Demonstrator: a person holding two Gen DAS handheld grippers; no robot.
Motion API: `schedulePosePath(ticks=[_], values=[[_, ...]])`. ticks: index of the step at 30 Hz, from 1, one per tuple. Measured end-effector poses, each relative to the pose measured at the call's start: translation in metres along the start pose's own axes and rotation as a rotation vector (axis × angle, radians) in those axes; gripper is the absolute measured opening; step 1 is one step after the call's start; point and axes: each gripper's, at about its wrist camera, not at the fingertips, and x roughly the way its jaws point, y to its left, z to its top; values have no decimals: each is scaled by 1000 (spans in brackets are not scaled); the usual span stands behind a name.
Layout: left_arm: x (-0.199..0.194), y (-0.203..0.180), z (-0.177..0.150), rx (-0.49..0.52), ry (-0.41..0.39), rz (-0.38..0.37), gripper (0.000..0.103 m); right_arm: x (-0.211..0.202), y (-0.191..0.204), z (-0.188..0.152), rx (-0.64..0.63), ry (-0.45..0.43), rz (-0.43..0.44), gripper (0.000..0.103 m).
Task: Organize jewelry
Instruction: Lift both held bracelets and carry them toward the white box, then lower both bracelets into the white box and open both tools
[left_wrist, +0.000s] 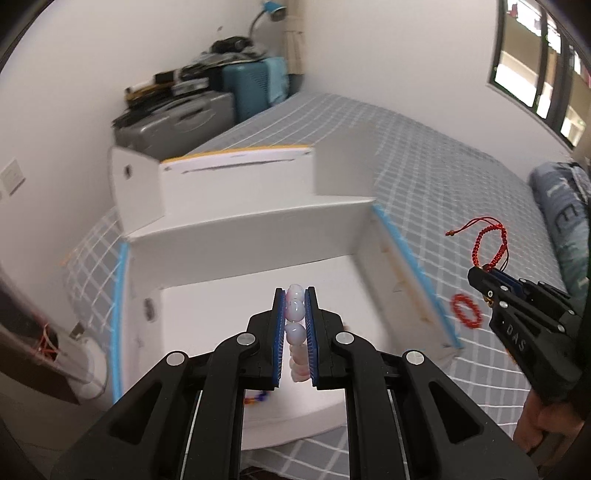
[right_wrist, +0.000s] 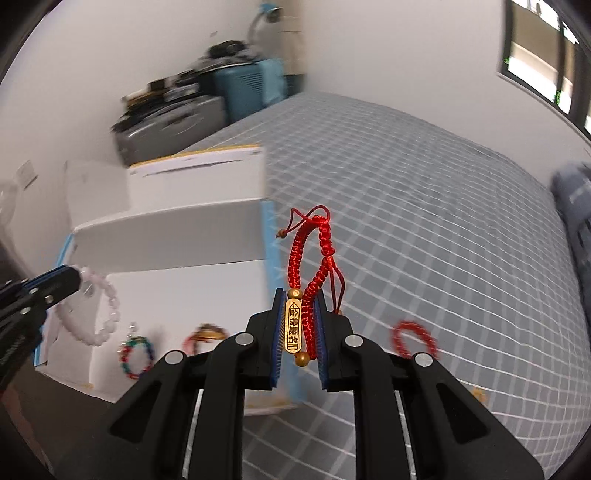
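Note:
My left gripper is shut on a pale pink bead bracelet and hangs over the open white box. From the right wrist view the same bracelet dangles in a loop from the left gripper. My right gripper is shut on a red braided cord bracelet with a gold plate. It hovers over the bed just right of the box. In the left wrist view that gripper holds the red cord bracelet upright.
A red bead bracelet lies on the grey checked bed sheet. In the box lie a multicoloured bracelet and a red-and-gold one. A second white box stands behind. Suitcases stand at the far wall; a folded blue blanket lies at the right.

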Motion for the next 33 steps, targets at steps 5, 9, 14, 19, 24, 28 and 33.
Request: schedulePosePath(ticks=[5, 9, 14, 19, 24, 28, 33], values=[[20, 32, -9, -34, 59, 52, 10, 22, 53, -3, -70, 40, 50, 14], [36, 49, -18, -58, 118, 73, 10, 44, 78, -12, -106, 107, 68, 14], [57, 63, -28, -86, 188, 62, 10, 71, 94, -23, -123, 200, 61, 14], [69, 66, -35, -98, 223, 62, 10, 86, 99, -30, -123, 260, 49, 14], [73, 69, -38, -96, 235, 70, 10, 91, 98, -34, -116, 287, 43, 14], [78, 74, -38, -100, 245, 76, 11, 92, 97, -34, -107, 290, 47, 16], [76, 76, -39, -100, 233, 79, 14, 88, 96, -32, -101, 269, 60, 28]])
